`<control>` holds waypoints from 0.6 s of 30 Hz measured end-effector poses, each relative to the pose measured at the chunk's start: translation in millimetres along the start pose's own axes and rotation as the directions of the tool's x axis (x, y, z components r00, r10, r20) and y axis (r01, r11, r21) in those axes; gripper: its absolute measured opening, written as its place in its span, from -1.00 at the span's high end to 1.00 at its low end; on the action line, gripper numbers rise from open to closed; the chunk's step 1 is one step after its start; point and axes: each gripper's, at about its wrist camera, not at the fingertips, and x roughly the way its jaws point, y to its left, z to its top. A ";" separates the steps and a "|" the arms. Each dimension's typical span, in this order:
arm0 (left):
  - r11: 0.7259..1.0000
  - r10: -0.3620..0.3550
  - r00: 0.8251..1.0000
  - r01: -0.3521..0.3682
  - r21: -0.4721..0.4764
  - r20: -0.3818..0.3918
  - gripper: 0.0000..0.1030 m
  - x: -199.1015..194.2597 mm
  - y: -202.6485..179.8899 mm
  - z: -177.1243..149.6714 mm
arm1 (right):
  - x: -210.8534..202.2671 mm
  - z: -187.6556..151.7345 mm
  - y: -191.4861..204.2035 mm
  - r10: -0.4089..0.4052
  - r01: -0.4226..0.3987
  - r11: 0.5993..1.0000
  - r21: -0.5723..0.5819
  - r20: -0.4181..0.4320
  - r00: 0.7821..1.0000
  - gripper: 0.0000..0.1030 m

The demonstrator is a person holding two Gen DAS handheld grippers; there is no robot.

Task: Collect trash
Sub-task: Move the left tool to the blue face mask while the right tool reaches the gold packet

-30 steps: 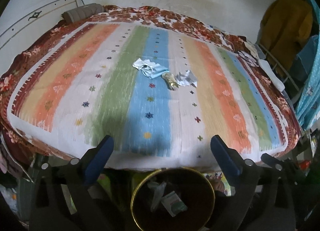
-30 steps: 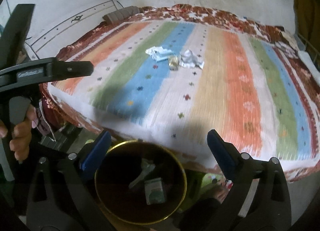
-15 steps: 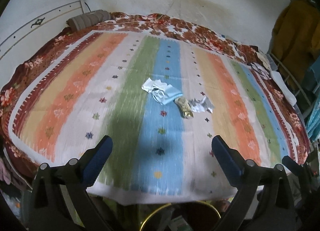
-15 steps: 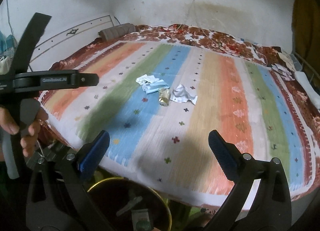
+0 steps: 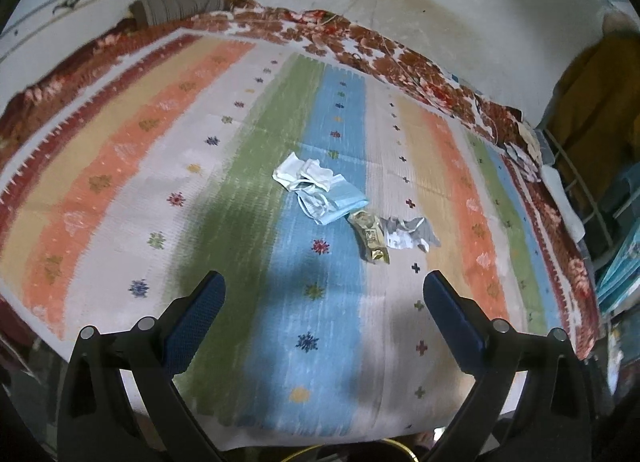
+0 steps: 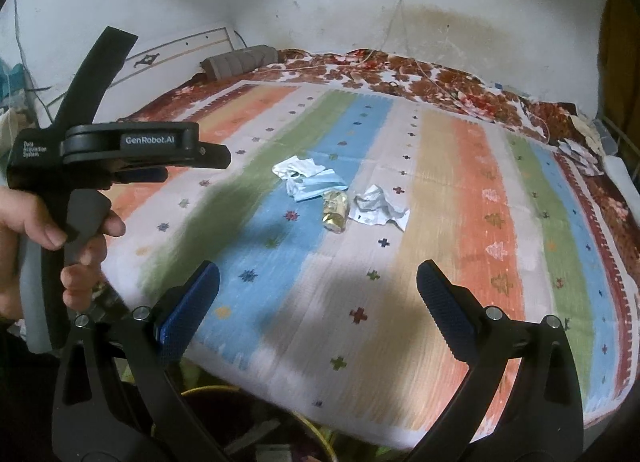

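Trash lies in a small cluster mid-bed on the striped cover: a white and light-blue face mask, a gold wrapper and a crumpled silver wrapper. My left gripper hangs open above the near part of the bed, short of the trash. My right gripper is open too, also short of the cluster. Neither holds anything. The yellow rim of the dark bin shows just below the bed's front edge.
A hand holds the left gripper's handle at the right wrist view's left side. A rolled grey bolster lies at the bed's far corner. Loose items sit on the bed's right edge, a rack beyond.
Both grippers have risen from over the bin and moved forward over the bed. The bin has dropped almost out of view and the trash cluster now looks nearer. Both stayed open.
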 end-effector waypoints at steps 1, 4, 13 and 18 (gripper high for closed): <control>1.000 -0.005 1.000 0.005 -0.004 -0.004 -0.89 4.1 0.7 1.5 | 6.1 0.5 -1.1 -0.005 0.005 1.000 -0.004 -0.004 1.000 -0.83; 1.000 -0.026 0.999 0.026 -0.013 -0.024 -0.89 20.0 3.7 8.8 | 23.6 1.4 -6.4 -0.012 0.012 1.000 0.000 -0.020 1.000 -0.83; 0.987 -0.140 0.986 0.132 -0.093 -0.092 -0.86 73.3 20.5 26.8 | 83.8 3.9 -17.6 -0.030 0.029 0.999 -0.034 -0.043 0.999 -0.83; 0.981 -0.163 0.980 0.149 -0.122 -0.113 -0.83 100.4 29.6 34.6 | 108.5 7.0 -17.3 -0.039 0.036 0.998 -0.053 -0.063 0.997 -0.83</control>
